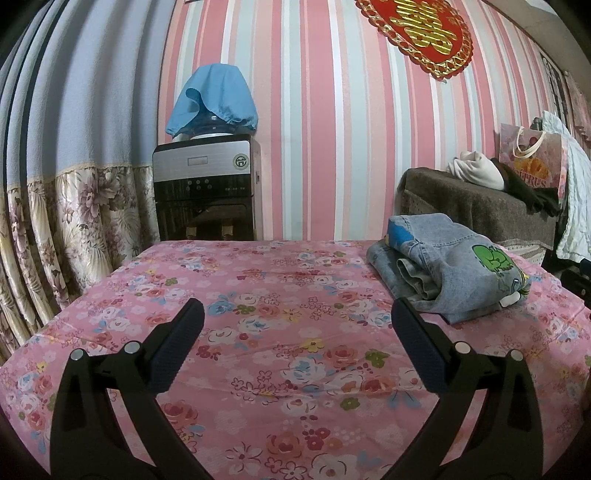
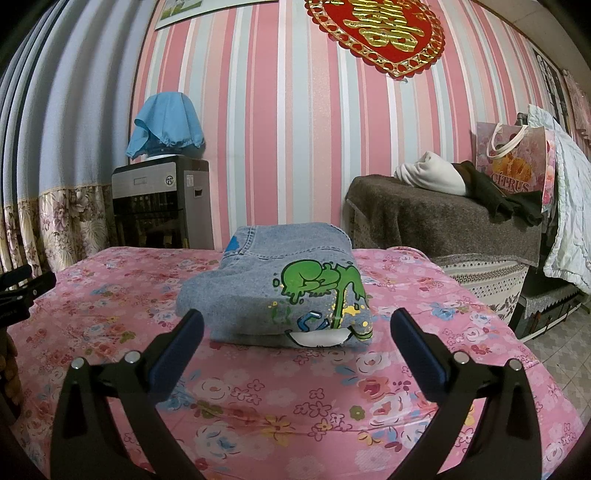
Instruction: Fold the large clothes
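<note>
Legible writing: "CITRUS" on gift bag at rear right. Red-and-gold wall ornament above. Folded denim garment lying as compact bundle on floral tablecloth, green cartoon print facing up, white tag at front edge. Left gripper: jaws wide apart, holding nothing, garment off to right. Right gripper: jaws wide apart, empty, just short of garment.

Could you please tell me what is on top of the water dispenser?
A blue cloth drapes over the bottle on the water dispenser; only the bottle's lower edge shows, the rest is covered.
</note>
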